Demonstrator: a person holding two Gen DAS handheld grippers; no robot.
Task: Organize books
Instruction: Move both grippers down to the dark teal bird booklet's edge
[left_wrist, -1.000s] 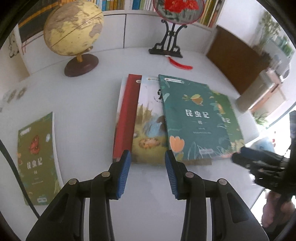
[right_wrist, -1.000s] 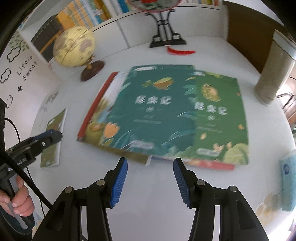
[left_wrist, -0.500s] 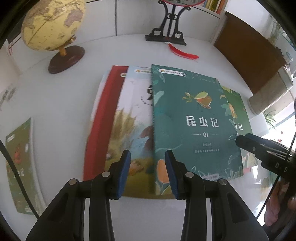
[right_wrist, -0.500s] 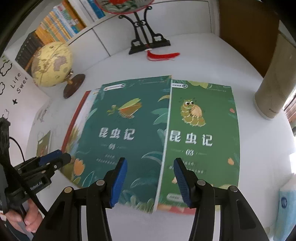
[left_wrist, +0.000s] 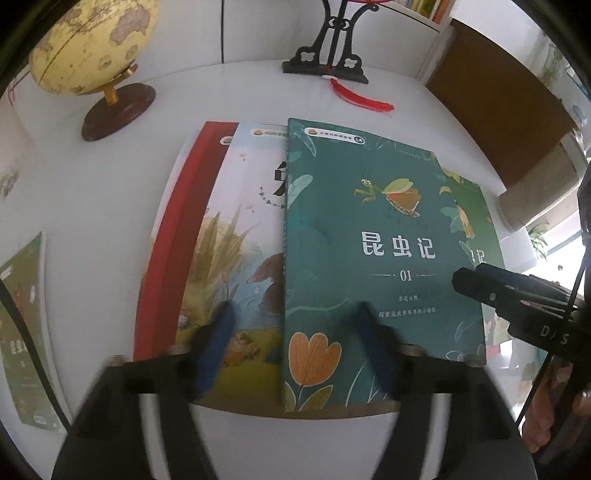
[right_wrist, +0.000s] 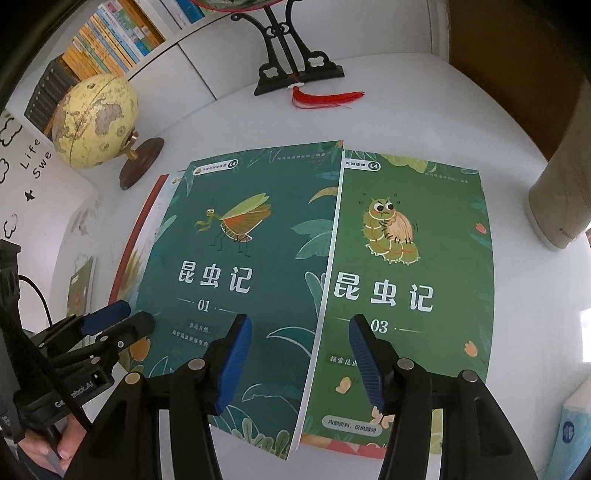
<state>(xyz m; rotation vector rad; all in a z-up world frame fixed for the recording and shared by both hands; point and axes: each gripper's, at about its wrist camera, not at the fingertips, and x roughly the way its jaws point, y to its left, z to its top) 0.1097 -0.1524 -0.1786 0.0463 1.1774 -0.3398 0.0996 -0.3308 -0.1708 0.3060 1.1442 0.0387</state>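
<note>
Several books lie overlapped on the white table: a red book (left_wrist: 173, 236), a pale illustrated book (left_wrist: 240, 229), a teal book marked 01 (left_wrist: 369, 240) (right_wrist: 240, 258) on top, and a green book marked 03 (right_wrist: 406, 258) under its right edge. Another green book (left_wrist: 22, 332) lies apart at far left. My left gripper (left_wrist: 293, 343) hovers over the near edge of the pale and teal books, its jaws blurred and opening, gripping nothing. My right gripper (right_wrist: 299, 354) hangs over the seam between books 01 and 03, jaws opening slightly, empty. Each gripper also shows in the other view, left gripper (right_wrist: 122, 317) and right gripper (left_wrist: 480, 288).
A yellow globe (left_wrist: 92, 48) stands at the back left, a black fan stand (left_wrist: 325, 66) with a red tassel (left_wrist: 362, 99) behind the books. A beige cylinder (right_wrist: 561, 199) and a brown board (left_wrist: 498, 110) are at the right. A blue pack (right_wrist: 576, 424) lies near right.
Both grippers have moved forward and down, closer over the stack of books. The left jaws now stand much wider apart than before.
</note>
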